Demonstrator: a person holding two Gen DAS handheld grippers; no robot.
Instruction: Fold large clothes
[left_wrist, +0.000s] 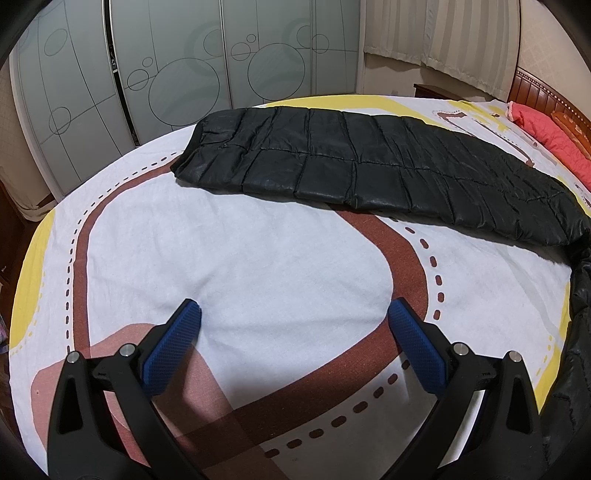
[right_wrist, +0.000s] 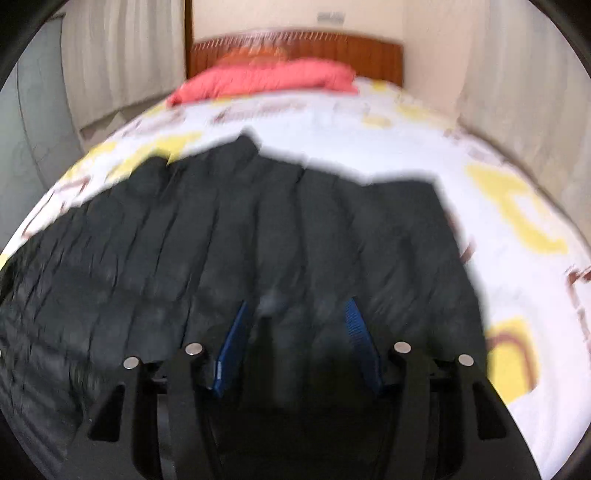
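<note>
One black quilted coat (left_wrist: 369, 166) lies at twelve o'clock of my left tongs (left_wrist: 293, 325), spread wide and empty; my right tongs (right_wrist: 295, 314), parted over it, grasp nothing.

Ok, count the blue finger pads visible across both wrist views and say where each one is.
4. The left hand-held gripper shows two over the printed bedsheet; the right hand-held gripper shows two over the black quilted jacket. None seem hidden.

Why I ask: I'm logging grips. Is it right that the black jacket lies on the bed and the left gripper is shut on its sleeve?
Not quite. The jacket does lie on the bed, but the left gripper is open over bare sheet with nothing between its pads, well short of the jacket. The left wrist view shows it.
</note>
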